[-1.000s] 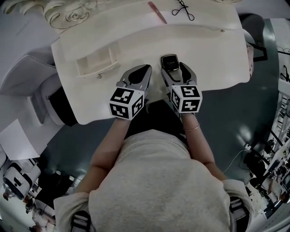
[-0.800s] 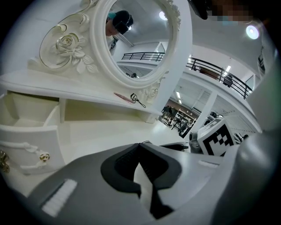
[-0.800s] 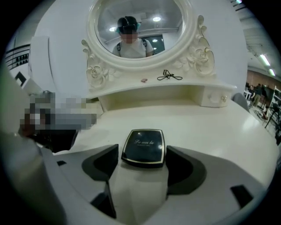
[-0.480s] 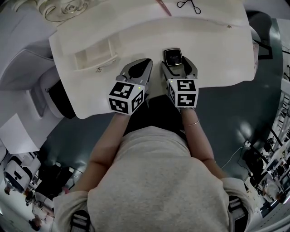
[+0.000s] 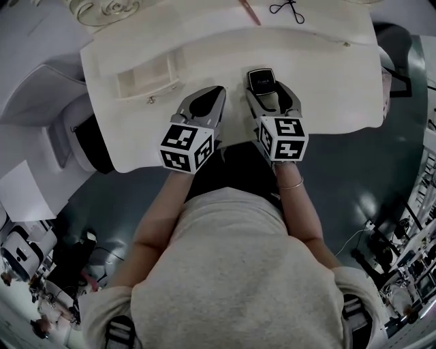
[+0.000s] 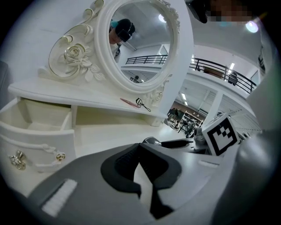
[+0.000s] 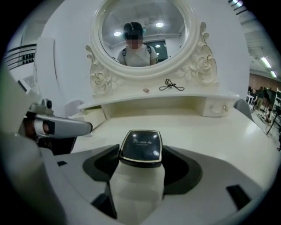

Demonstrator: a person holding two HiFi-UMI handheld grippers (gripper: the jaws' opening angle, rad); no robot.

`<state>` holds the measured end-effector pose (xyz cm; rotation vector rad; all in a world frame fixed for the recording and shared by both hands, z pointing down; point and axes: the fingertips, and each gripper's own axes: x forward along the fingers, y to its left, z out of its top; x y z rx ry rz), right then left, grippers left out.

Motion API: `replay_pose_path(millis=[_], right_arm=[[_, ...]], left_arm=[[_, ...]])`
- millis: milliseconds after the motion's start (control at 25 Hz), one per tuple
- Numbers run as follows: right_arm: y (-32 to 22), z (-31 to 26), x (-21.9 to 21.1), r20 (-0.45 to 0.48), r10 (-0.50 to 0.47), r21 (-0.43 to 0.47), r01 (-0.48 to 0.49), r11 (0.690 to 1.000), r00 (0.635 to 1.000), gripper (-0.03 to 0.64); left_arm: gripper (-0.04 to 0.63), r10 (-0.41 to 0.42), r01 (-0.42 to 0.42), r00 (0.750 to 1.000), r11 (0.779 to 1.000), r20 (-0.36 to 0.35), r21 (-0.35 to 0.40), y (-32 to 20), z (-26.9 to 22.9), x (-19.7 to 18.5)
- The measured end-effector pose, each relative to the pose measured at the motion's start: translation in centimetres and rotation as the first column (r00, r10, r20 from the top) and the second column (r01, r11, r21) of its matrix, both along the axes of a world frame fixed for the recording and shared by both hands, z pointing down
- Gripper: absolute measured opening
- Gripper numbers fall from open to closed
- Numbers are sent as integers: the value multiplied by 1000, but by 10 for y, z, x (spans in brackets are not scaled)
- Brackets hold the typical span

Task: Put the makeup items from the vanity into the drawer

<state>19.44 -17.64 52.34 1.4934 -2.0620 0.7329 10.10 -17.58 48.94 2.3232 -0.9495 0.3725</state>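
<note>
Starting at the right hand-held gripper (image 7: 141, 154): jaws have just been opening and are now wide. The black compact (image 7: 141, 144) lies between the tips, flat on the desk (image 5: 327, 82), not clamped as far as I can see. Left hand-held gripper (image 6: 139, 150) is closed, empty, parked alongside. Drawer (image 5: 146, 80) at desk left is pulled open and looks empty. Pink stick (image 5: 249, 12) and black scissor-like tool (image 5: 286, 8) sit on the upper shelf (image 7: 131, 94). My read: nothing stowed yet, first pick pending, three items left.
</note>
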Motion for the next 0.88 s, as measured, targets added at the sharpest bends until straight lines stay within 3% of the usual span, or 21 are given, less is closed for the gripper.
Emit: replay_pose_path(millis=[360,640,880], right_arm=[[-15,-58,-28,76,-166,128,156,979,983,305],[-26,-88,-50,72,-292,209,271,940,954,305],[-31,-102,-70,62,-353,251,327,911,934,305]], left_arm=[[9,-85,82,996,993,31,82,-4,-27,-18],[9,-216,208,976,966,39,153,-12,-49,-44],[9,-264,248,963,948,57,199,-10,-62,-60]])
